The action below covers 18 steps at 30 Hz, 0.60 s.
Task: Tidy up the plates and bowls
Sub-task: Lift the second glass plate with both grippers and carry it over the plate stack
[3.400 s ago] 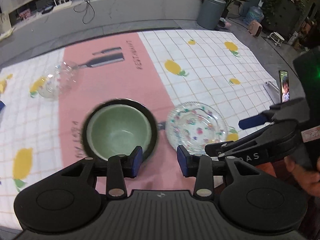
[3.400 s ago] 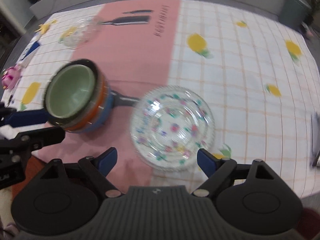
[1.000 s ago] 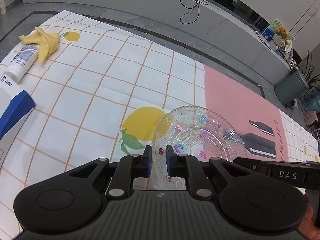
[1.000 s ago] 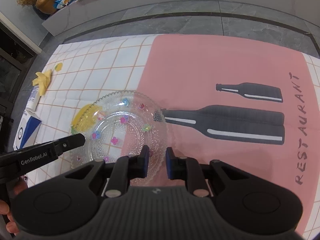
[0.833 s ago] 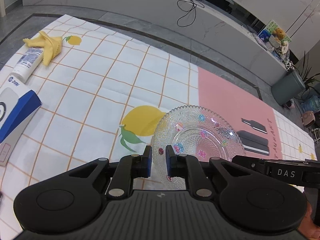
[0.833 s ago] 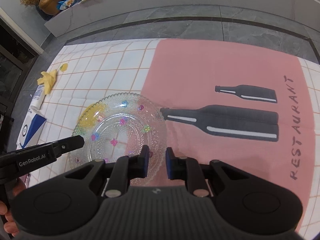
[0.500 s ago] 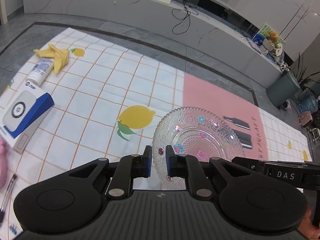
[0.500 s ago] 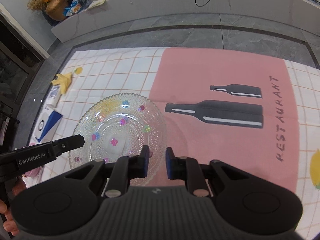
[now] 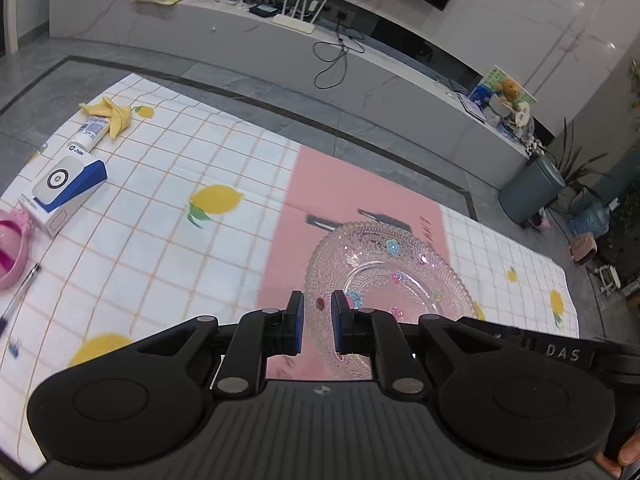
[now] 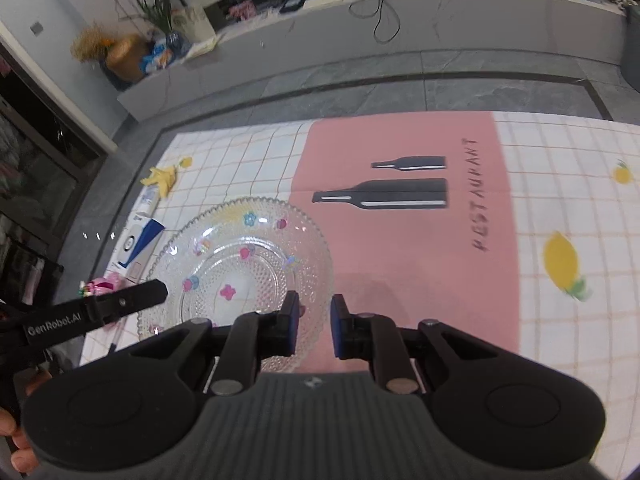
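Presently catalogued, one moment, two wrist views.

Item 1: glass plate, clear, with a beaded rim and small coloured flower motifs. It is held off the mat, gripped at two points of its rim, and seen against the pink panel and the white checks beside it.

Item 2: left gripper, black with blue pads. Its fingers are drawn close together and clamped on the plate's near rim, which passes between the pads. A fingertip of the person's hand shows at the lower right corner of the left view.

Item 3: right gripper, same make. Its fingers are likewise drawn in and clamped on the plate's edge, on the side facing the pink panel. The left gripper's finger, lettered "GenRobot.AI", crosses the opposite rim in this view.

Item 4: mat, white with an orange grid and lemon prints, laid on a grey tiled floor. The pink panel carries two black bottle silhouettes and the word RESTAURANT.

Item 5: sundries along the mat's far left edge: blue and white box, white tube, banana peel partly over the tube, pink bowl at the frame edge, pen.

Item 6: surroundings: low grey ledge with a white router and a trailing cable, grey bin.
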{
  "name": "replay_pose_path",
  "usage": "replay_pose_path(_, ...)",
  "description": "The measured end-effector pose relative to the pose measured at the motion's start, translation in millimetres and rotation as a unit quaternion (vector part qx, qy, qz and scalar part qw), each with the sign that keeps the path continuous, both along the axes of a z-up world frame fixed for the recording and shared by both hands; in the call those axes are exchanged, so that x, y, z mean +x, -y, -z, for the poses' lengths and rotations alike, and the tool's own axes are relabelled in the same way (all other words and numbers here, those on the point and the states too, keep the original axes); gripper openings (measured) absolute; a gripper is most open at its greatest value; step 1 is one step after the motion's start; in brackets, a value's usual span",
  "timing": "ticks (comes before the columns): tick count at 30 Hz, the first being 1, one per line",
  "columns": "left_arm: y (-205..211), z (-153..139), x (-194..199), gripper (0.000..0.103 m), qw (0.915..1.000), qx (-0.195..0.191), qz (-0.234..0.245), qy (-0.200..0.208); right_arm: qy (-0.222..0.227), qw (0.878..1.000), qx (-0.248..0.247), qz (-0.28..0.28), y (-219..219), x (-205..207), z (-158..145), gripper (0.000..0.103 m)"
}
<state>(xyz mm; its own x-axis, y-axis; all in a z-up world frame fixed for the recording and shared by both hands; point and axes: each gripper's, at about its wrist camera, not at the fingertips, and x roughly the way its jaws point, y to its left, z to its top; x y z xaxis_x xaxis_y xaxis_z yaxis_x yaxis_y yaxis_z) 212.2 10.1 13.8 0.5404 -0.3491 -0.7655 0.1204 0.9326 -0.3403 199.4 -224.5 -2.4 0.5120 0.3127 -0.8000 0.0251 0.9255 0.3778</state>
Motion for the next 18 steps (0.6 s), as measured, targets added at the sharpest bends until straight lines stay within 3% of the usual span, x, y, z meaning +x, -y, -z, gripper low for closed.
replay_pose_path(9,60,-9,-69,0.015,0.9992,-0.026,0.026,0.017,0.054,0.997,0.005,0.047,65,-92,-21,0.014)
replay_pose_path(18,129,26,-120,0.015,0.9959,-0.046,0.078,-0.003,0.073,0.992,-0.015,0.102,138,-164,-9,0.014)
